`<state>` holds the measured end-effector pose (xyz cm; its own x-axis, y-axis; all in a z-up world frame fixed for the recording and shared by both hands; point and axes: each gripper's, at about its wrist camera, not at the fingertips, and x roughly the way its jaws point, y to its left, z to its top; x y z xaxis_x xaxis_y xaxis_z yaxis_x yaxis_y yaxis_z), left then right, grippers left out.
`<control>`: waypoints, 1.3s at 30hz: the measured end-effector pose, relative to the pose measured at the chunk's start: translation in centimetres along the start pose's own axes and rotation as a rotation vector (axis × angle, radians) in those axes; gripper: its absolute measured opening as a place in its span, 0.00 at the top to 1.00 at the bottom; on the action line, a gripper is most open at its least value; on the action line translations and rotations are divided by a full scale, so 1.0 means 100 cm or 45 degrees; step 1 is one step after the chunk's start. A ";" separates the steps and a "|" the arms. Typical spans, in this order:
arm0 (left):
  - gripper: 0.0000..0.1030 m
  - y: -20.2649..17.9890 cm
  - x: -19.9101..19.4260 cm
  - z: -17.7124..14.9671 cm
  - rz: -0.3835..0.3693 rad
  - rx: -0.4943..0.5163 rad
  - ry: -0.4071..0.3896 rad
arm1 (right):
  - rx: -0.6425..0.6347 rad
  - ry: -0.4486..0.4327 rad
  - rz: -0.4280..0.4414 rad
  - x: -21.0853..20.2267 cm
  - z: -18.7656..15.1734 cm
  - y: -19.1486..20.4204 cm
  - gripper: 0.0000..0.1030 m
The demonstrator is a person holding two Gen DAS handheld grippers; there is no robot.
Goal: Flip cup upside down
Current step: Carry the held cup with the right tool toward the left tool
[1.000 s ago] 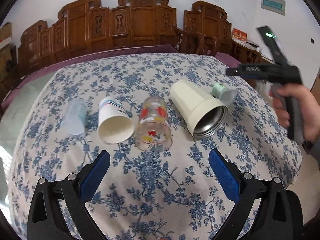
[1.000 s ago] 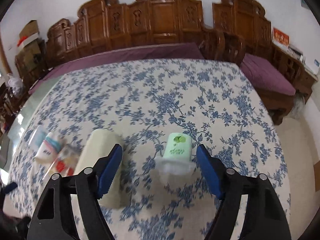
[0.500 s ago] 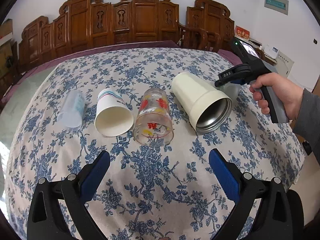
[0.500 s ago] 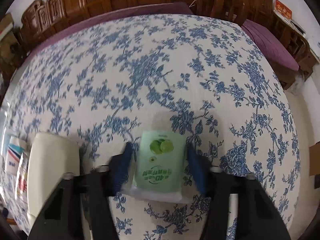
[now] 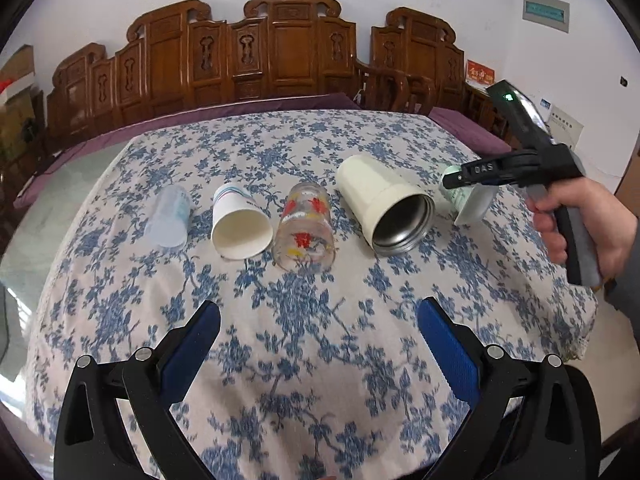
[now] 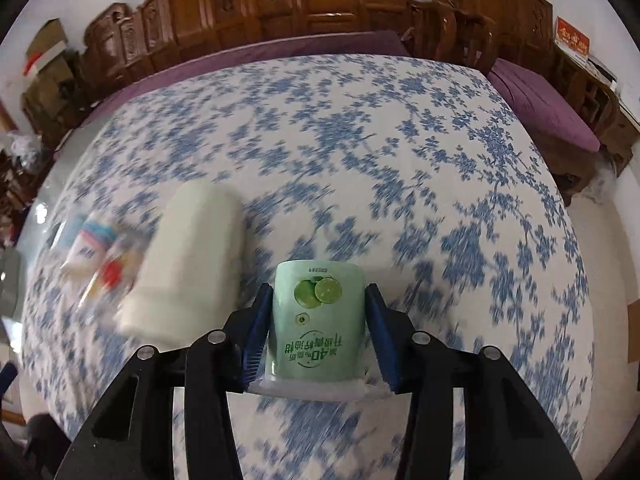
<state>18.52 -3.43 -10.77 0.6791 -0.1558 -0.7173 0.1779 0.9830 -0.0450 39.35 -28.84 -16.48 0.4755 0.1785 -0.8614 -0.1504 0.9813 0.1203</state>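
In the left wrist view, a clear cup [image 5: 168,216], paper cup [image 5: 240,226], printed glass [image 5: 305,236] and cream flask [image 5: 384,208] lie across mid-frame on the tablecloth [image 5: 304,340]. The left gripper [image 5: 318,338], bottom centre, is spread and empty. The right gripper [image 6: 316,338] clamps the green cup [image 6: 318,320], lower centre of its view.

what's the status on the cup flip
Right gripper shut on green cup, lifted. Left gripper open, idle. Cream tumbler lies close beside it.
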 end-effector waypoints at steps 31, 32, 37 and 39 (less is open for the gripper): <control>0.08 0.066 -0.036 -0.044 0.179 -0.098 0.045 | -0.234 0.068 0.305 -0.001 -0.132 0.179 0.51; 0.08 0.067 -0.036 -0.044 0.181 -0.100 0.047 | -0.209 0.079 0.324 0.001 -0.133 0.178 0.51; 0.08 0.066 -0.036 -0.042 0.211 -0.071 0.054 | -0.201 -0.008 0.337 -0.014 -0.132 0.174 0.43; 0.08 0.067 -0.035 -0.041 0.210 -0.075 0.057 | -0.193 -0.047 0.341 -0.024 -0.132 0.169 0.43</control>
<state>14.45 4.11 -11.40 0.6628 0.0111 -0.7488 0.0241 0.9991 0.0362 24.24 -13.67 -18.91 0.4323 0.4344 -0.7902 -0.4007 0.8776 0.2633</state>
